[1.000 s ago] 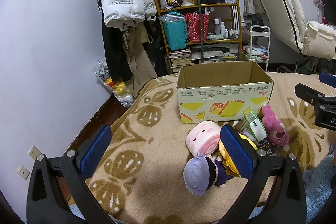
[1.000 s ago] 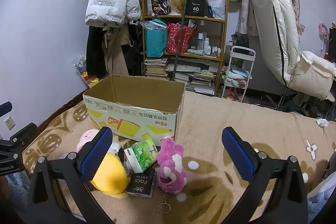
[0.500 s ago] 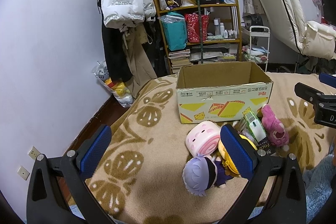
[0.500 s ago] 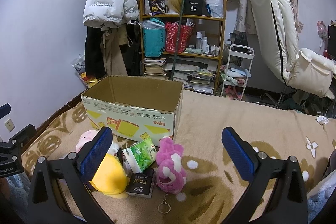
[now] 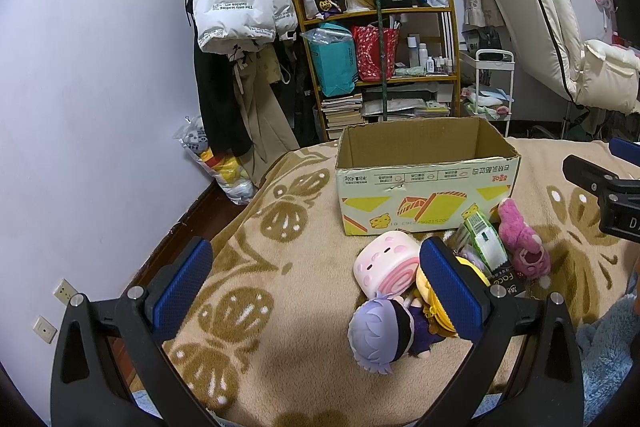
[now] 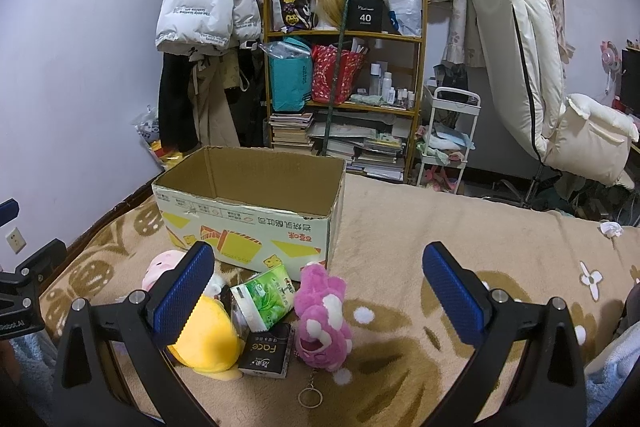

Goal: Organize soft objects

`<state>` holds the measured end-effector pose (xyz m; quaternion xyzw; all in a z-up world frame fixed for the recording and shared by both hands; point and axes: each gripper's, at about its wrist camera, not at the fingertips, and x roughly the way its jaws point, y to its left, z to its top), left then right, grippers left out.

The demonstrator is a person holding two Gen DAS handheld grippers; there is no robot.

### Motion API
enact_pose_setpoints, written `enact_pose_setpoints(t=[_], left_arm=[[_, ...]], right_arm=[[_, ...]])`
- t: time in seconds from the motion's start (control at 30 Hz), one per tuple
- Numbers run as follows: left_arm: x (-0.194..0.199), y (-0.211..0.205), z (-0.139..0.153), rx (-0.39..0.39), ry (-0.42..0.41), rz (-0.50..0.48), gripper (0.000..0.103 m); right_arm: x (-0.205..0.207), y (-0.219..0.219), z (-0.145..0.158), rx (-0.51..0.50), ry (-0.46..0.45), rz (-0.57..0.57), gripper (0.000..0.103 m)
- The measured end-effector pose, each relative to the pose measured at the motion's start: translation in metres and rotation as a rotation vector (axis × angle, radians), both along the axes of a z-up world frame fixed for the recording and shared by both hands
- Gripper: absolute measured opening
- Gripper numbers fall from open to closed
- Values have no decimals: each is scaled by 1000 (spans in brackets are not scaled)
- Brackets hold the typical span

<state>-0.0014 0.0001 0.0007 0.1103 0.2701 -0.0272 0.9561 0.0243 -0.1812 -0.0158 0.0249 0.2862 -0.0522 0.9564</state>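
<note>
Your soft toys lie in a loose cluster on the bed's beige blanket (image 5: 280, 267), just ahead of both grippers. The pink roll plush (image 5: 386, 263) sits just inside your left gripper's (image 5: 316, 279) right finger, with the purple-haired doll (image 5: 378, 331) below it, nearer to you, and the yellow plush (image 6: 206, 339) tucked behind that same finger. From your right gripper (image 6: 320, 291), the yellow plush lies behind its left finger, the magenta bear (image 6: 322, 319) rests between the fingers towards the left, and the green tissue pack (image 6: 266, 293) and black Face packet (image 6: 266, 351) lie between those two toys. A key ring (image 6: 309, 395) lies on the blanket just below the bear. The open cardboard box (image 5: 424, 183) stands upright just beyond the cluster, its near wall close to the tissue pack.

Both of your grippers are spread wide with nothing between the pads, hovering above the blanket.
</note>
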Motion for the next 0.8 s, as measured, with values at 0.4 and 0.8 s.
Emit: enact_pose_setpoints(t=[0.4,0.8], left_arm=[[-1,0,1,-2,-3,1,102],[-1,-1,1,-1,-4,2,102]], right_arm=[[0,-1,0,4,0,-1,103],[-2,-4,0,11,1,-4,103]])
